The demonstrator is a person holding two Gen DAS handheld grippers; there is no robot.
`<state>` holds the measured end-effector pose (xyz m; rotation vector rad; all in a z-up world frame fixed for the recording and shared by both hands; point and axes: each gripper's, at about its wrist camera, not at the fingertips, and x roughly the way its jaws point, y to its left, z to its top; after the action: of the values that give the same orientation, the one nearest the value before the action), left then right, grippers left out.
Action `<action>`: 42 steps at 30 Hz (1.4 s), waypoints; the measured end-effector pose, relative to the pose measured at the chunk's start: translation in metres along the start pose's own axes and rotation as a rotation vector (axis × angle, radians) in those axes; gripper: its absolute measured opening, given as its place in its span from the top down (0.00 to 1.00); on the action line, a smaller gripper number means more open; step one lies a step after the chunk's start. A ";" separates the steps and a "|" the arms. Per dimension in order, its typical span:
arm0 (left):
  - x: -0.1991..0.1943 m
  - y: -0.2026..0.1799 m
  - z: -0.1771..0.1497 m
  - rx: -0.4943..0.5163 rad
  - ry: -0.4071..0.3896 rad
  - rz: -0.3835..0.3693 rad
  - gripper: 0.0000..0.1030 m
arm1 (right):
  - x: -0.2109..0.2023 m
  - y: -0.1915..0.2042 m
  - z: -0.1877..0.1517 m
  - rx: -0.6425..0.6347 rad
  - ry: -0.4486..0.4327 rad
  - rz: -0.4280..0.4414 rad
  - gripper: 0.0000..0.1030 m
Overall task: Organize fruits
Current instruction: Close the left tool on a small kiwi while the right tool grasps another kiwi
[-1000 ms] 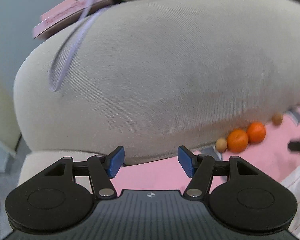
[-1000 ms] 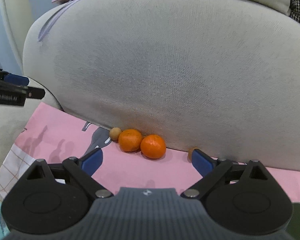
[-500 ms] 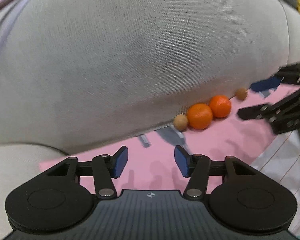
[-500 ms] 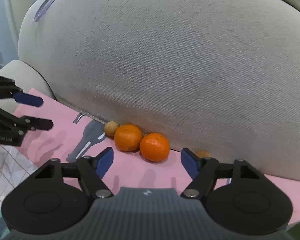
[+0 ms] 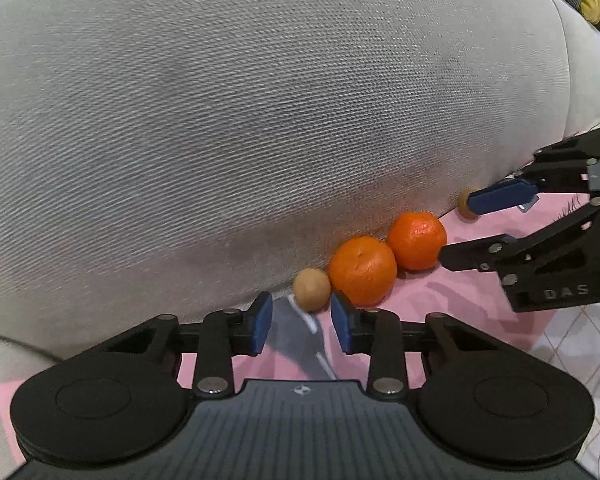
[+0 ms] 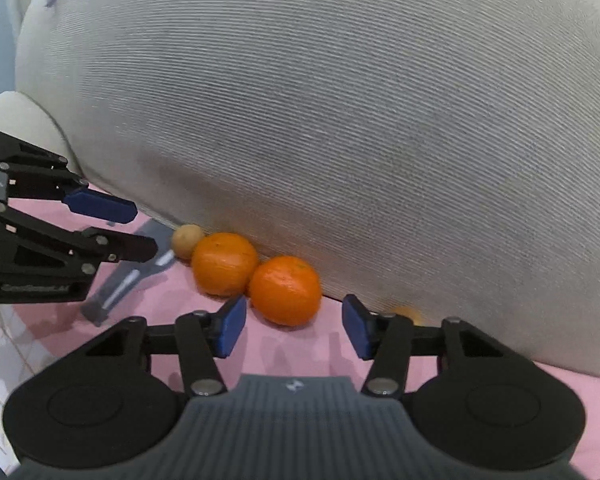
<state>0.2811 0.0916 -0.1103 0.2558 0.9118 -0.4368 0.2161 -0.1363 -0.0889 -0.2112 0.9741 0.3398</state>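
Note:
Two oranges and two small brown fruits lie in a row on a pink cloth (image 5: 460, 304) against a grey cushion. My left gripper (image 5: 301, 322) is open, just short of the left brown fruit (image 5: 311, 289), with the left orange (image 5: 362, 270) beside it. My right gripper (image 6: 293, 330) is open, just short of the right orange (image 6: 285, 290); it also shows in the left wrist view (image 5: 417, 239). The right brown fruit (image 5: 465, 203) is partly hidden behind a right finger. In the right wrist view I see the left orange (image 6: 223, 263), left brown fruit (image 6: 186, 240) and left gripper (image 6: 136, 228).
The big grey sofa cushion (image 5: 260, 100) rises right behind the fruit. A grey print (image 6: 140, 276) marks the pink cloth. A white checked cloth (image 5: 572, 340) lies at the right edge of the pink one.
Both grippers have moved closer to the fruit row. The left one swung right toward the left brown fruit and narrowed a little; the right one narrowed and lined up on the right orange.

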 end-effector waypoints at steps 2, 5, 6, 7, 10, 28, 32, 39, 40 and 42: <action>0.006 -0.002 0.001 0.018 0.000 -0.002 0.63 | -0.003 -0.005 -0.004 0.010 -0.003 -0.012 0.51; 0.013 -0.005 0.002 0.042 0.008 -0.007 0.66 | -0.006 -0.012 -0.011 0.016 -0.006 -0.050 0.52; 0.015 -0.006 0.001 0.049 0.012 -0.006 0.67 | -0.007 -0.015 -0.013 0.024 -0.004 -0.060 0.52; 0.017 -0.007 0.001 0.056 0.010 -0.002 0.67 | -0.008 -0.018 -0.014 0.034 -0.003 -0.069 0.54; 0.024 -0.005 0.000 0.059 0.012 -0.002 0.68 | -0.008 -0.025 -0.018 0.066 0.002 -0.085 0.58; 0.061 -0.006 -0.018 0.020 -0.018 -0.022 0.69 | 0.038 -0.041 -0.011 0.162 0.041 -0.122 0.72; 0.069 -0.011 -0.017 0.024 -0.011 -0.009 0.73 | 0.047 -0.042 -0.010 0.170 0.042 -0.115 0.76; 0.071 -0.024 -0.013 0.004 0.000 0.026 0.76 | 0.039 -0.048 0.000 0.170 0.046 -0.108 0.76; 0.064 -0.023 -0.010 -0.002 0.002 0.033 0.76 | 0.035 -0.047 0.000 0.167 0.044 -0.106 0.76; 0.057 -0.022 -0.011 -0.025 -0.001 0.037 0.76 | 0.027 -0.049 -0.002 0.161 0.042 -0.101 0.76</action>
<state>0.2936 0.0617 -0.1630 0.2494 0.9096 -0.3914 0.2462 -0.1775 -0.1113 -0.1213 1.0233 0.1638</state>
